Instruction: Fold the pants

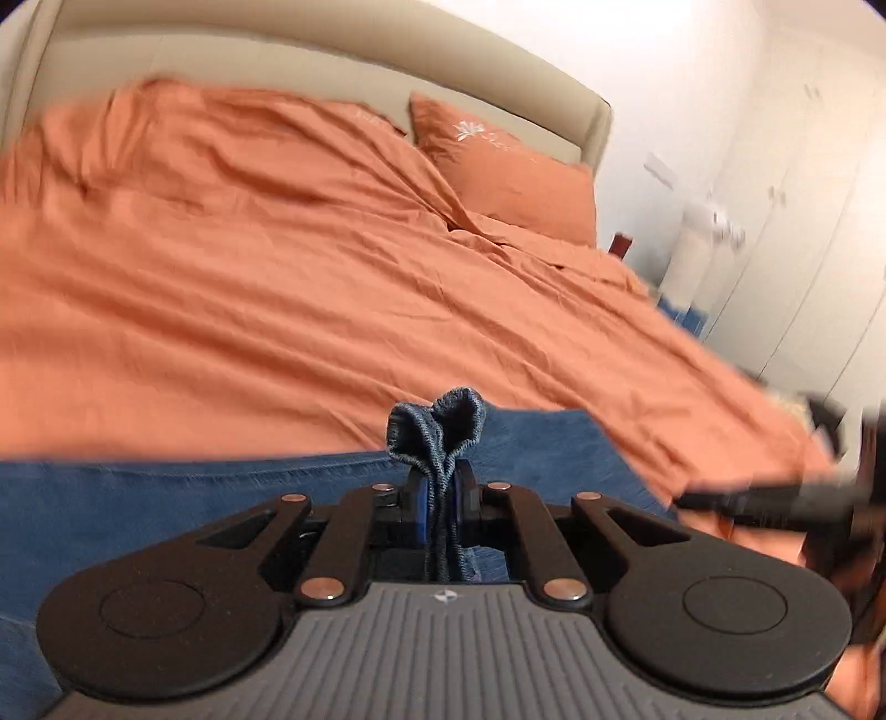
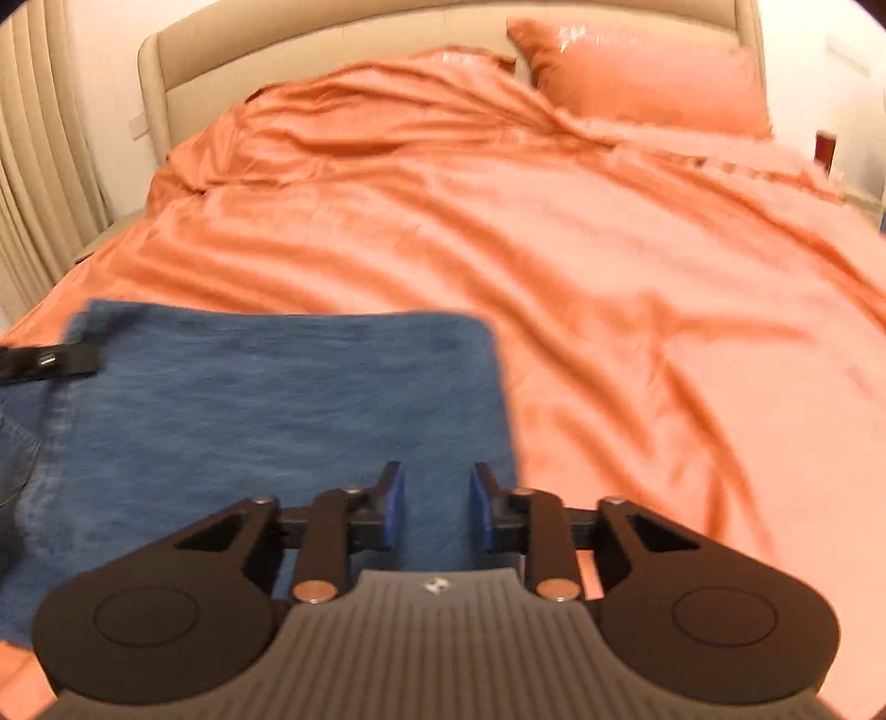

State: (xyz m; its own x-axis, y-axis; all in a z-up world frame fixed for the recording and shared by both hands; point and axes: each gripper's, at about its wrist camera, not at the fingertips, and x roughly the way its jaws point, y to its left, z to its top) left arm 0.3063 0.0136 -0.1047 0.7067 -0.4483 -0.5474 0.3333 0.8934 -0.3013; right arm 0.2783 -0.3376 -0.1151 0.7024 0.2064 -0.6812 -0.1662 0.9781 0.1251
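Covering most of both views, the orange duvet (image 2: 609, 288) lies rumpled on the bed, cream headboard (image 2: 332, 50) behind, orange pillow (image 2: 648, 83) at the top right. Blue denim pants (image 2: 277, 410) lie on the near part of the duvet, apparently already folded at least once, with a clean straight edge on the far side and a rounded corner at the right. Left gripper (image 1: 442, 493) is clamped on a bunched bit of the denim, seemingly a ribbed waistband or hem, and the fabric puckers up above the blue pads (image 1: 419, 498). Right gripper (image 2: 437, 501) hovers over the right part of the pants with a clear gap between its blue pads; denim shows behind the gap, but nothing seems pinched, so I read it as empty. In the right wrist view the left gripper's tip appears at the pants' far left corner. Both views are motion-blurred. Risks, as I judge them: with only one corner held, pulling would drag the pants askew and undo the straight fold; the small bunched grip could slip out; if the right gripper closes too deep, it could catch the duvet along with the denim.
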